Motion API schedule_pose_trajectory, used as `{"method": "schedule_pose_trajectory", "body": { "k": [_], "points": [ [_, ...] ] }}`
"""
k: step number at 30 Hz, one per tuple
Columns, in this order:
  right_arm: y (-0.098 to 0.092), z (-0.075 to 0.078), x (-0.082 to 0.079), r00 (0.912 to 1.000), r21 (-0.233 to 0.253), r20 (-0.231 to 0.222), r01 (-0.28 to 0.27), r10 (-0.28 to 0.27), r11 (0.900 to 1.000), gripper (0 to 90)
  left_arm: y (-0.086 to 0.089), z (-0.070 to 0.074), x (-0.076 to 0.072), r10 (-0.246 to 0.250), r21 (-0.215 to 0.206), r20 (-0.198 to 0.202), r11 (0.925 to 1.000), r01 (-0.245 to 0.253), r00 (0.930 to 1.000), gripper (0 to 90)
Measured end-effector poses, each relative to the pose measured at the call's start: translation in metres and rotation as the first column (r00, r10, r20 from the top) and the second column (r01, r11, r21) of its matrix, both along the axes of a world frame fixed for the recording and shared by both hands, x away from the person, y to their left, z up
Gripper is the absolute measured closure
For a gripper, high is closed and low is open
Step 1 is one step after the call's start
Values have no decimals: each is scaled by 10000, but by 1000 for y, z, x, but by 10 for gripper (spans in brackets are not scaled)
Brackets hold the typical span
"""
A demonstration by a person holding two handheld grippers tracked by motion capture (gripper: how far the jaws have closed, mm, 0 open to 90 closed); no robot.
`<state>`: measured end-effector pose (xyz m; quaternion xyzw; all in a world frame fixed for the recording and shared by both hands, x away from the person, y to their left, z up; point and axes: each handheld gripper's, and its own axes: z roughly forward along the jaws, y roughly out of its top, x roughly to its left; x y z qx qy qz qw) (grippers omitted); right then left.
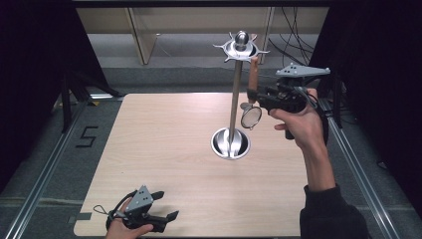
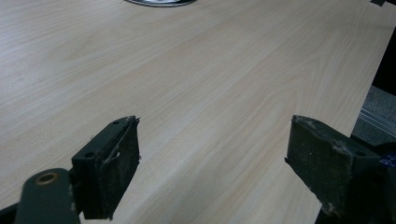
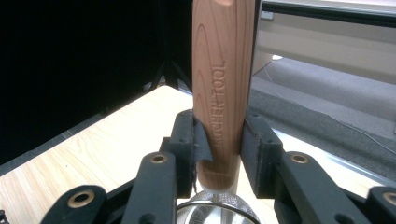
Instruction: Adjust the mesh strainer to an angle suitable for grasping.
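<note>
A metal utensil stand (image 1: 235, 94) rises from a round steel base (image 1: 230, 144) on the wooden table, with a ring of hooks (image 1: 241, 49) and a ball on top. My right gripper (image 1: 255, 94) is shut on the wooden handle (image 3: 220, 93) of a small mesh strainer (image 1: 251, 116), stamped KITCHEN TOOL. It holds the strainer upright, handle up, close to the right of the pole and below the hooks. The mesh bowl (image 3: 219, 210) hangs under the jaws. My left gripper (image 1: 166, 205) rests low at the table's front left, open with nothing between its pads (image 2: 112, 172).
The light wood table (image 1: 164, 144) has bare room across its left and middle. The stand's base edge (image 2: 161, 2) lies far ahead of the left gripper. Black curtains flank both sides, and cables (image 1: 293, 35) lie on the floor behind.
</note>
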<state>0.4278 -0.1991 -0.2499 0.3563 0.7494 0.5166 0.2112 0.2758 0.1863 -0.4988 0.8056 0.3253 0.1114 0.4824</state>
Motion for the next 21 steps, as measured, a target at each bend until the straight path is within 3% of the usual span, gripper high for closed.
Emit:
{"method": "schedule_pose_trajectory", "body": {
  "k": [3, 5, 18, 19, 21],
  "points": [
    [2, 1, 1, 9998, 23, -204, 81, -81, 10000, 688, 0, 0, 0, -63, 78, -20, 9999, 63, 10000, 164],
    [2, 1, 3, 10000, -125, 56, 82, -82, 9999, 688, 1, 1, 0, -89, 160, -1, 9998, 89, 10000, 165],
    [6, -3, 9, 9994, -118, -340, 90, -94, 9999, 686, 1, 1, 0, -83, 228, -10, 9997, 83, 10000, 165],
    [5, -5, 10, 9999, -239, -94, 107, -109, 9997, 684, 1, 1, 0, -64, 206, -6, 9998, 64, 10000, 165],
    [5, -7, 9, 9994, 43, -357, 46, -44, 10000, 677, 1, 1, 0, -77, 213, -18, 9997, 77, 10000, 165]
  ]
}}
